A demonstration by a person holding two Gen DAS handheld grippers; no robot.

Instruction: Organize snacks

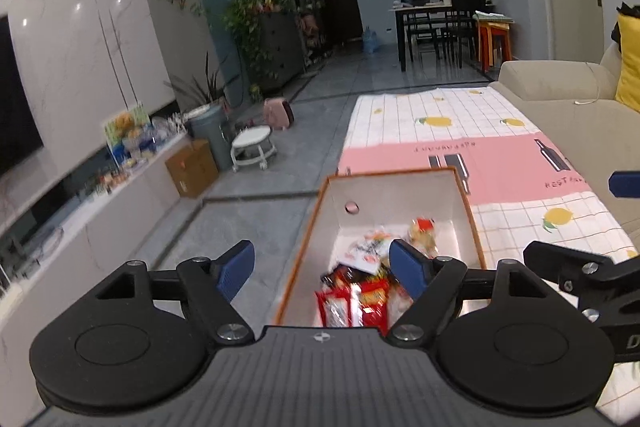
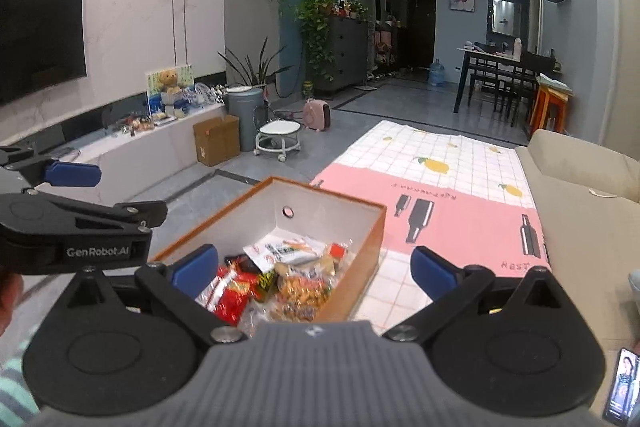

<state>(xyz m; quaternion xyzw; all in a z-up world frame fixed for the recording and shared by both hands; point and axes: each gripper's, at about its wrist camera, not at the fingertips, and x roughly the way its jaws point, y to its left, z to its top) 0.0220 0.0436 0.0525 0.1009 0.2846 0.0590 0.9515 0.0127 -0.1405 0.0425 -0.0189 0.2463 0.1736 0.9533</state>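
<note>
An orange-rimmed box (image 1: 400, 193) (image 2: 332, 205) with white inner walls stands on a cloth-covered table. Inside lie several snack packets (image 1: 360, 291) (image 2: 280, 279), red, yellow and white. My left gripper (image 1: 322, 261) hovers open above the box's near left rim; nothing sits between its blue pads. My right gripper (image 2: 314, 265) is open too, held above the box's near end, empty. One blue fingertip of the left gripper (image 2: 72, 174) shows at the left edge of the right wrist view. A blue fingertip of the right gripper (image 1: 624, 183) shows at the right edge of the left wrist view.
The tablecloth (image 1: 460, 123) (image 2: 440, 163) is pink and white check with lemons. A beige sofa (image 1: 560, 107) (image 2: 580, 187) runs along the right. A phone (image 2: 622, 391) lies at the bottom right. On the floor to the left stand a cardboard box (image 2: 216, 141), a white stool (image 2: 278, 139) and a grey bin (image 2: 246, 115).
</note>
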